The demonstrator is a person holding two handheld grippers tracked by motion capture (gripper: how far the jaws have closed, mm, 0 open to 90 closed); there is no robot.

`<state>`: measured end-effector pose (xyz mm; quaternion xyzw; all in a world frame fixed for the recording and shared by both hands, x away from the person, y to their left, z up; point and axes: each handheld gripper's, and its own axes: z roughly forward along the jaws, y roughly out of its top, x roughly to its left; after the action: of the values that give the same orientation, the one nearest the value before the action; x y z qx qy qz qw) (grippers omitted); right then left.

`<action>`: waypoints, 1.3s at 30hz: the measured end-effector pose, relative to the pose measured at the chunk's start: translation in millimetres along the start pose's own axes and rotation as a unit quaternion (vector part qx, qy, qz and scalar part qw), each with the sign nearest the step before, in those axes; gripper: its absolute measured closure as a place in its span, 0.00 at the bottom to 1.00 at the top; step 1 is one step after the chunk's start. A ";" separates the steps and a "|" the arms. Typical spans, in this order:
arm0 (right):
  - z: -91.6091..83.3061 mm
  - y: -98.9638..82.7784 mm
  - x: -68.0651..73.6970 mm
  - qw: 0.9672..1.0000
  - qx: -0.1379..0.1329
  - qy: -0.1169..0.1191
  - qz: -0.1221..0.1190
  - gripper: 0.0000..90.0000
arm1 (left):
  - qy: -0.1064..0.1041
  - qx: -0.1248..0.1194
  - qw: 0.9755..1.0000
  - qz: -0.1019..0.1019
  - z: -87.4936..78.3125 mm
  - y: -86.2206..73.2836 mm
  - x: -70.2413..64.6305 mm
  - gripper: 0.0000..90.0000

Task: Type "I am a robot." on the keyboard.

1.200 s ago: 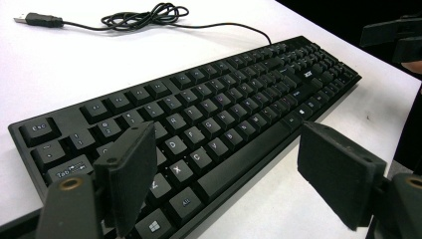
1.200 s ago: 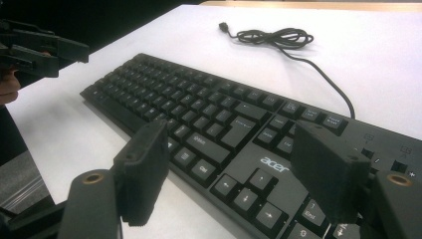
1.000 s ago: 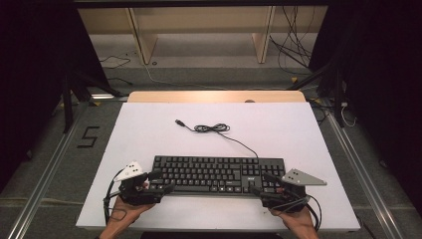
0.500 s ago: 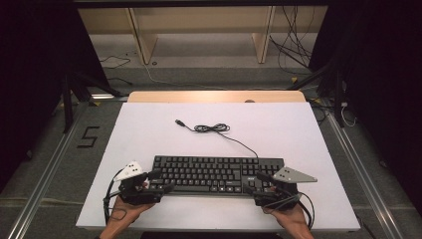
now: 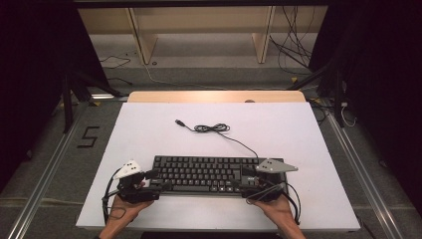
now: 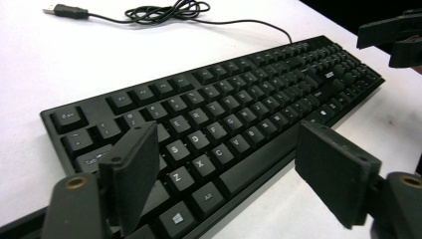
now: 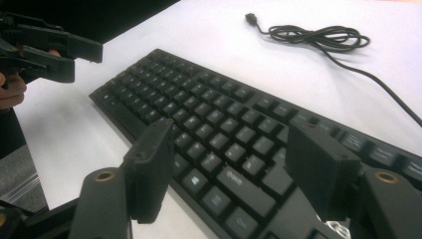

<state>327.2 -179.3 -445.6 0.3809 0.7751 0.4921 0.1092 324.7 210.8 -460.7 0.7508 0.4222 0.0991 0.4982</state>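
Black keyboard (image 5: 209, 174) flat near white table's (image 5: 298, 129) front edge, left gripper (image 6: 224, 179) spread over its left end, right gripper (image 7: 229, 164) just narrowing, gripping nothing, above its right end, cable (image 5: 214, 128) coiled behind.

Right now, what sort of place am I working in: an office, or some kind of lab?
Probably a lab recording station, not an office: a white table holding a lone unplugged keyboard, black curtains on both sides, and loose floor cables behind.
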 end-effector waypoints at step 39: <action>65.5 21.5 15.3 0.998 0.055 0.020 -0.012 0.79 | 0.043 0.053 0.998 -0.007 2.2 -5.6 14.6 0.92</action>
<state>362.7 -119.3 -456.5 0.3675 0.8076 0.4545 0.0786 332.1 220.8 -470.4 0.7685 0.4527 0.1050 0.4397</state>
